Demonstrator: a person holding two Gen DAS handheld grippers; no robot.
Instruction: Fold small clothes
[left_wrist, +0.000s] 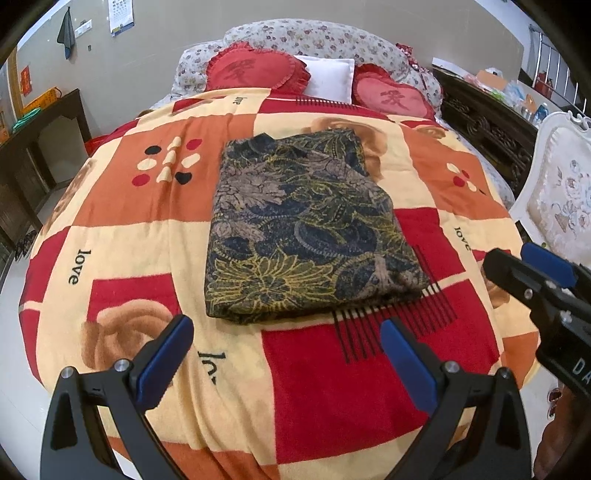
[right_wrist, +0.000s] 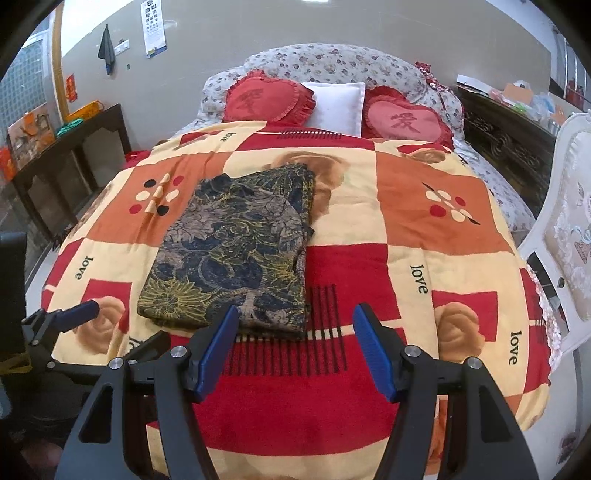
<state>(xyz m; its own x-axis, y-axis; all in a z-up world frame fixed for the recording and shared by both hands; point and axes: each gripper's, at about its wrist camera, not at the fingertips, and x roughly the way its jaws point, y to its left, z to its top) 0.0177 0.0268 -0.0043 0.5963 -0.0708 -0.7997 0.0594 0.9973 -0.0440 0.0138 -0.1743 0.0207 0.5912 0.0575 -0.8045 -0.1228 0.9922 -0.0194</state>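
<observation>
One folded garment (left_wrist: 306, 229), dark navy fabric with yellow and grey-brown floral print, lies flat on the bed as a rough rectangle, near edge just ahead of both grippers. It rests on a fleece blanket (left_wrist: 155, 236) in red, orange and cream checks with "love" lettering and rose motifs; one blanket covers the whole bed top.

Left gripper (left_wrist: 286, 354): black frame, two blue pads, jaws released and spread wide, nothing between them, hovering over the blanket just short of the garment's near edge. Not touching the cloth.

Right gripper (right_wrist: 293, 349): same build, jaws released, wide apart, empty. From its own view the left pad sits over the garment's near right corner; cannot tell if it touches. In the left wrist view it shows at the right edge, beside the bed.

At the head of the bed: two red heart-shaped frilled cushions (right_wrist: 269, 98), one white square pillow (right_wrist: 338, 107) between them, one floral-print bolster (right_wrist: 332, 62) behind.

One white carved chair with floral upholstery (right_wrist: 569, 221) on the right of the bed. One dark wooden bench (right_wrist: 74, 151) on the left against the wall, carrying clutter. One calendar (right_wrist: 155, 29) and one dark cloth (right_wrist: 106, 48) hang on the wall.
</observation>
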